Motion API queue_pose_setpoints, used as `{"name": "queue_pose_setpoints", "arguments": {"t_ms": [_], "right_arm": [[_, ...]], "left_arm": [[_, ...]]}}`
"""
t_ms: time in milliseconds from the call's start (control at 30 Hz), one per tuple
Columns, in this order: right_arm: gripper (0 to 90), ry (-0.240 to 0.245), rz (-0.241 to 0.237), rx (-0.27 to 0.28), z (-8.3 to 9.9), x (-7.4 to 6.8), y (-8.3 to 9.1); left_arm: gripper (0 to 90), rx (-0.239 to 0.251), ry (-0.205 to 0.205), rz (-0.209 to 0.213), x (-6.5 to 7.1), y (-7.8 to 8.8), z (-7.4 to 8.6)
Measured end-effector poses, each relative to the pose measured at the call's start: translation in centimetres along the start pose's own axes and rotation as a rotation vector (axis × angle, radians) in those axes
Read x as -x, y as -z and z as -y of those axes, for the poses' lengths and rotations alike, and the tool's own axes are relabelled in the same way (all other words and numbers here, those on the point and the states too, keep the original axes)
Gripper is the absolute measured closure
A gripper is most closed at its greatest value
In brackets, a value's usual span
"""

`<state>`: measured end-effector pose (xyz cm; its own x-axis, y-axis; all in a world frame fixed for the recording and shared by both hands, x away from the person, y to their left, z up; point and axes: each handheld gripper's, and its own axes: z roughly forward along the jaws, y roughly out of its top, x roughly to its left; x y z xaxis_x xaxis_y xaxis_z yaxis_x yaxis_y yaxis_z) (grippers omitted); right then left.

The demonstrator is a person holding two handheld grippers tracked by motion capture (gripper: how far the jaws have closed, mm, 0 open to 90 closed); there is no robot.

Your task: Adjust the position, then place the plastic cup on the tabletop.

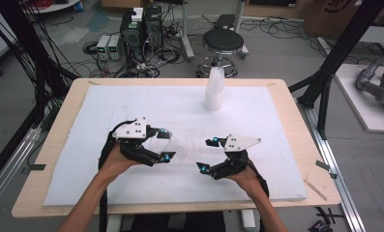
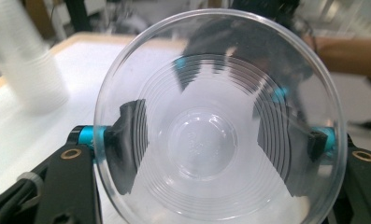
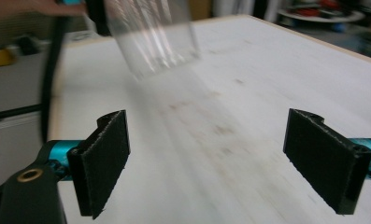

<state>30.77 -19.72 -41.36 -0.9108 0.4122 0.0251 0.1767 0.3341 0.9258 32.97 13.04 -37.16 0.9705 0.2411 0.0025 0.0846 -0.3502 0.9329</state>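
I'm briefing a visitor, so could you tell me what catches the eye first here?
A clear cup gripped in the left gripper, seen mouth-on in the left gripper view. The right gripper hovers open over the white board, nothing between its pads. A stack of cups stands at the board's far edge.

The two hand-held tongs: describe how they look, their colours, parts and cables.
Left tongs and right tongs match: black bodies, each topped by a grey three-cornered plate with dark dots, turquoise joints near the tips. The right gripper view shows flat black textured pads and a brass-coloured rivet. A black cable trails from each. The person's forearms are bare, no sleeves.
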Motion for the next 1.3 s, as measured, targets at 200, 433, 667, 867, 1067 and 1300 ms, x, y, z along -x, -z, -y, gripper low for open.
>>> {"name": "queue_pose_setpoints", "arguments": {"t_ms": [200,433,667,867,1067,1300], "right_arm": [[14.8,-0.078,0.198,-0.056,2.5,1.3,2.1],[15.0,-0.127,0.333,-0.108,4.8,2.6,3.4],[15.0,-0.160,0.367,-0.119,5.6,3.0,3.7],[15.2,-0.154,0.365,-0.125,5.7,3.1,3.6],[15.2,-0.152,0.359,-0.110,5.7,3.0,3.8],[15.2,-0.163,0.355,-0.110,5.8,3.0,3.9]], "left_arm": [[32.9,-0.158,-0.026,-0.017,-2.1,-0.1,-1.1],[32.9,-0.309,-0.061,-0.017,-4.1,-1.3,-1.9],[32.8,-0.380,-0.071,-0.009,-5.4,-2.2,-2.3],[32.8,-0.425,-0.078,-0.013,-5.5,-2.6,-2.0],[32.8,-0.426,-0.076,-0.018,-5.6,-2.7,-2.0],[32.8,-0.427,-0.071,-0.025,-5.5,-2.8,-2.0]]}}
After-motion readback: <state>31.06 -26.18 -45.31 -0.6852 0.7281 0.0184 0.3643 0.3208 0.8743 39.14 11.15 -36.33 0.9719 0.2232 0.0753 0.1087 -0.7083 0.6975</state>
